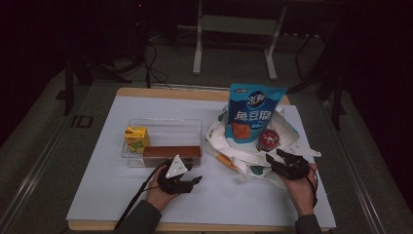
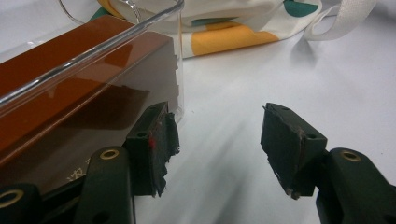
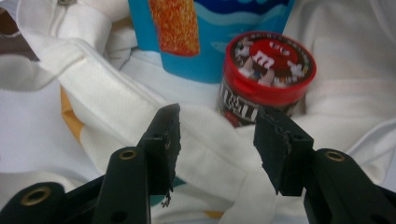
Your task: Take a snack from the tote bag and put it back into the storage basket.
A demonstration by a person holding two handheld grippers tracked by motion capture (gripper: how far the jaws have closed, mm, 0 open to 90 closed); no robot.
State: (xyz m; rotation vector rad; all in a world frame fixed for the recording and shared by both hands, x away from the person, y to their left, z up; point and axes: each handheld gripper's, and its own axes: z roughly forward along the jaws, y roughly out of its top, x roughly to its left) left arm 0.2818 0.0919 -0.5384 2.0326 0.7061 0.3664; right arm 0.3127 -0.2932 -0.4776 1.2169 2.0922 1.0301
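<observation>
Leftmost on the white table [image 1: 97,185] sits a clear tray [image 1: 165,126], holding a yellow carton [image 1: 136,139] at its left end and a long brown box [image 1: 172,151] along its near wall. Just near of the tray, the left gripper [image 1: 194,179] rests low over the table in a hand [image 1: 157,195], its jaws apart with nothing between them; in the left gripper view the brown box [image 2: 60,93] lies beside its left jaw behind the tray wall. Right of the tray lies a white tote bag [image 1: 234,151] with a tall blue snack pouch [image 1: 254,113] standing in it and a red-lidded candy jar [image 1: 267,141] at the pouch's right foot. Farthest right, the right gripper [image 1: 274,157] hangs over the bag's near edge, jaws spread and empty, pointing toward the jar [image 3: 266,77].
</observation>
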